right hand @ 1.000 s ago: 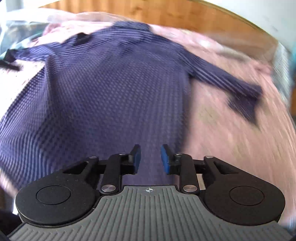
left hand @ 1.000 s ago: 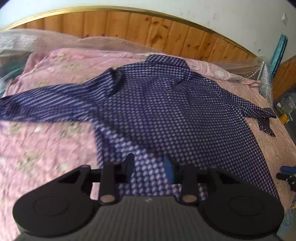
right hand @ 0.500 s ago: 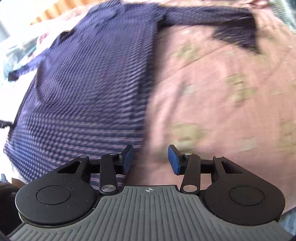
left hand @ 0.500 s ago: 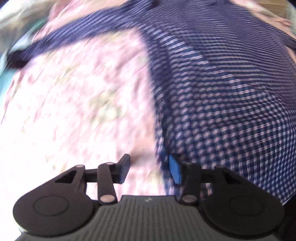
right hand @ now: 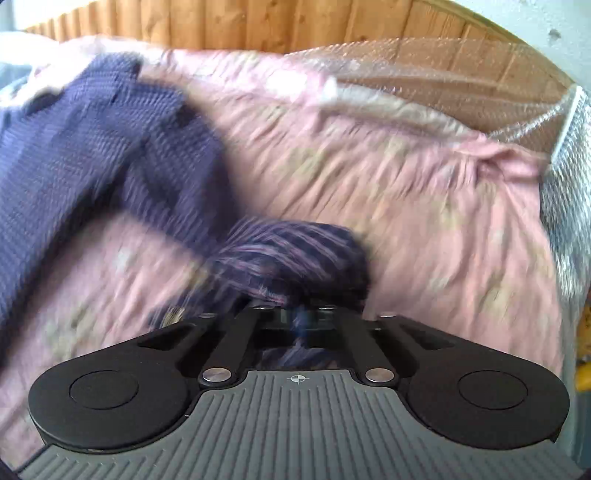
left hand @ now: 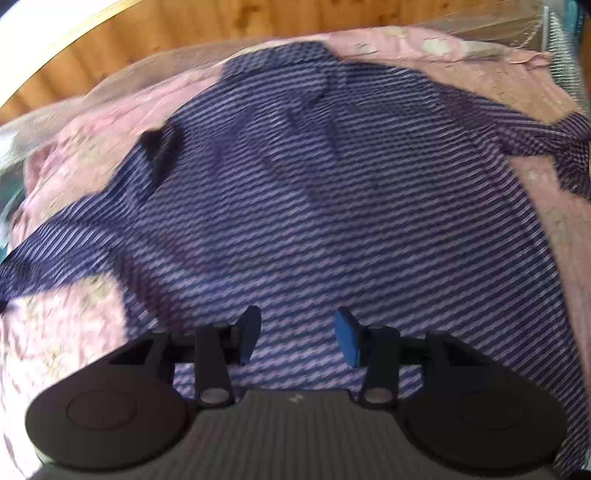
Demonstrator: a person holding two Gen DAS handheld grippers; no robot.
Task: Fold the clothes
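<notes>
- The right gripper (right hand: 299,317) has its fingers drawn together, pinching the bunched cuff (right hand: 291,254) of a shirt sleeve just above a pink bedspread (right hand: 424,206).
- The left gripper (left hand: 297,336) hovers over the shirt's lower hem, its blue-padded fingers (left hand: 347,341) spread apart and holding nothing.
- The shirt (left hand: 314,206), dark blue with pale checks, lies spread flat on the bed, collar toward a wooden headboard (left hand: 229,22), both sleeves stretched outward.
- No fold shows in the body; by my judgement the sleeve is being brought in, with most folding left.
</notes>
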